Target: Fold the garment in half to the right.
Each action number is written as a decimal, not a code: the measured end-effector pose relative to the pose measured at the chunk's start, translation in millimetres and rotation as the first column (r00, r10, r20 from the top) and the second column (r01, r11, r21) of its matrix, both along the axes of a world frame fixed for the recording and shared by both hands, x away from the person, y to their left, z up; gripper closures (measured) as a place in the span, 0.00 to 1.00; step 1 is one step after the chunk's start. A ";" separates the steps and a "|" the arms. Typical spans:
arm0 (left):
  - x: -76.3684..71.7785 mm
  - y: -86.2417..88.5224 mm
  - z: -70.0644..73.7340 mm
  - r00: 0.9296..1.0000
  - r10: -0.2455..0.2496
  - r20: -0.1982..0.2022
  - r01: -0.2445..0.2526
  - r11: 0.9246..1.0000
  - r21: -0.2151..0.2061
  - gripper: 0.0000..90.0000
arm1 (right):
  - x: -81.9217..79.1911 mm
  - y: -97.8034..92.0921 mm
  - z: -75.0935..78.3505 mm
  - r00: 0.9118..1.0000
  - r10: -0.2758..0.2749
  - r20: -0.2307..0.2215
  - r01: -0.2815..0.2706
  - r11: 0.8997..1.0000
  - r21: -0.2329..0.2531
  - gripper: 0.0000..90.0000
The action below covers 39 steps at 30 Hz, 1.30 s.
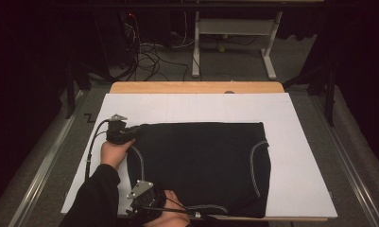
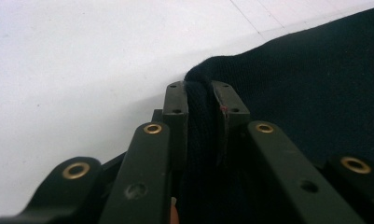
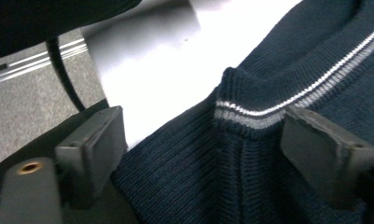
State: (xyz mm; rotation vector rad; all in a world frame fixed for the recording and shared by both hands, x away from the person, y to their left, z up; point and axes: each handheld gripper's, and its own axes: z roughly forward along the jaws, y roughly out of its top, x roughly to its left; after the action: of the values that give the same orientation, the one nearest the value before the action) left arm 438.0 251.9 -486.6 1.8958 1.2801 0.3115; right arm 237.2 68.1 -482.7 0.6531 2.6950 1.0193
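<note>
Left tool (image 2: 201, 100) pinches sweater (image 1: 201, 165) corner; right tool (image 3: 203, 144) straddles striped hem.

The white board (image 1: 291, 189) is bare on its far strip and right side, so a hand can pass there. The dark sweater (image 1: 201, 165) covers the middle. The 2 hands crowd the near left corner.

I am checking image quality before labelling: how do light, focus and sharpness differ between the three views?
High view: dim surroundings, bright white board, and the dark garment shows almost no texture. Left gripper view: board nearly overexposed, the near jaw arms soft, the left gripper pinching a fold. Right gripper view: the knit ribs and striped trim are sharp; the right gripper has slightly blurred pads.
</note>
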 end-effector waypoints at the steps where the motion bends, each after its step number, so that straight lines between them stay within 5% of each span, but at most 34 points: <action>1: -0.1 0.0 0.0 1.000 0.000 0.000 0.000 1.000 0.000 0.82 | -0.2 -0.3 -0.1 1.000 -0.007 0.007 0.007 1.000 0.000 0.22; 24: -0.1 -1.2 -0.1 1.000 0.009 -0.002 -0.009 1.000 0.015 0.82 | 1.2 -11.5 1.8 0.993 -0.058 0.100 0.060 0.998 -0.023 0.74; 39: 0.2 -2.8 0.0 1.000 0.017 -0.003 -0.017 0.999 0.035 0.82 | -0.9 -20.5 7.2 0.990 -0.064 0.127 0.059 0.997 0.039 0.81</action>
State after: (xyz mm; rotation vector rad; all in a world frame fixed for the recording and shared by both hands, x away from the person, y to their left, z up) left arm 438.2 249.1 -486.6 1.9161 1.3017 0.3419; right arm 236.3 47.6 -475.5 0.6498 2.5365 1.0578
